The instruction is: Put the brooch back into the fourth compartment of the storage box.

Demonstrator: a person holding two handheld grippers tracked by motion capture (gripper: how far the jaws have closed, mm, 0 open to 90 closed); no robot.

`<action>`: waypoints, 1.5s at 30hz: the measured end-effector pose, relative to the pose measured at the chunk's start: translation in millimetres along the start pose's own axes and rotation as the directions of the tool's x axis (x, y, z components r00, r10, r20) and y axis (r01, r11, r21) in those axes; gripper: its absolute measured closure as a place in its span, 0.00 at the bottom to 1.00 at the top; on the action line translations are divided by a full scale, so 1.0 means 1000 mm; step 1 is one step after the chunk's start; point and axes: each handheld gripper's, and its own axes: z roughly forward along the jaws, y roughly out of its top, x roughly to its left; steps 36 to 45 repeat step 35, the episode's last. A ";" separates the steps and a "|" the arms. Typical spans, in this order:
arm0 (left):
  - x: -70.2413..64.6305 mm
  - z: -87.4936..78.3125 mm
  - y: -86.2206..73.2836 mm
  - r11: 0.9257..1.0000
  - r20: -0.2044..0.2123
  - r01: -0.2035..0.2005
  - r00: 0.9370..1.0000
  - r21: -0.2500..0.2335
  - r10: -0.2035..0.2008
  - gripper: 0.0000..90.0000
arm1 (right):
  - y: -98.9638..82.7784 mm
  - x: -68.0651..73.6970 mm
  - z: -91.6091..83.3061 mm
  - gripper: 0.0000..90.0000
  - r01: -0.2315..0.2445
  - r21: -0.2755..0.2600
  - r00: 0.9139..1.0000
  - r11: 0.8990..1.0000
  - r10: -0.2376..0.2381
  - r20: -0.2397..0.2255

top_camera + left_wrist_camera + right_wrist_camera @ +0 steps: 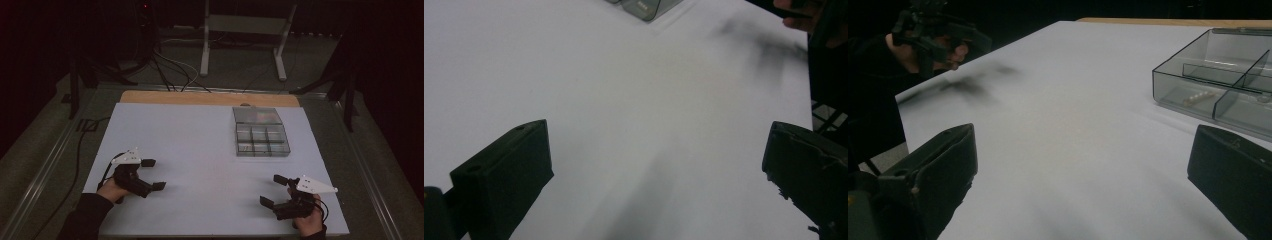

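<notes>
A clear grey plastic organiser box (261, 132) with several compartments and its lid folded back lies on the white sheet, right of centre toward the far side. In the right gripper view the box (1215, 80) holds a few small pale pieces. My left gripper (154, 175) rests low at the sheet's front left, jaws wide apart with nothing between them. My right gripper (273, 190) sits at the front right, also open and empty. Both point inward across the bare sheet. One corner of the box (644, 7) shows at the top of the left gripper view.
The white sheet (200, 150) covers a wooden tabletop whose far edge (200, 98) shows bare. A metal rail frames the table. Cables (170, 70) and a white stand's legs (240, 45) lie on the floor beyond. Dark surroundings on both sides.
</notes>
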 end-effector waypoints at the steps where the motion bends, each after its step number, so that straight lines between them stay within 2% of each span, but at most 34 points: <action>1: -0.001 -0.002 -0.005 1.000 -0.009 0.001 1.000 -0.008 -0.001 0.01 | 0.000 0.000 0.000 0.00 -0.003 0.000 1.000 1.000 0.003 0.000; 12: -0.012 -0.020 -0.043 1.000 -0.061 0.024 0.998 -0.011 -0.025 0.01 | 0.000 0.000 0.000 0.00 -0.011 -0.005 1.000 1.000 0.011 -0.007; 17: -0.018 -0.030 -0.052 0.999 -0.083 0.031 0.996 -0.031 -0.034 0.01 | 0.000 0.000 0.001 0.00 -0.007 -0.003 1.000 1.000 0.007 -0.008; 22: -0.019 -0.037 -0.062 0.997 -0.096 0.060 0.993 -0.043 -0.064 0.01 | 0.000 0.000 0.001 0.00 -0.001 -0.002 1.000 1.000 0.001 -0.007; 30: -0.021 -0.033 -0.060 0.998 -0.074 0.047 0.996 -0.047 -0.051 0.01 | 0.000 -0.001 0.002 0.00 -0.007 0.006 1.000 1.000 0.007 -0.008; 45: -0.021 -0.032 -0.061 0.998 -0.072 0.045 0.996 -0.048 -0.049 0.01 | 0.000 -0.002 0.002 0.00 -0.007 0.008 1.000 1.000 0.007 -0.004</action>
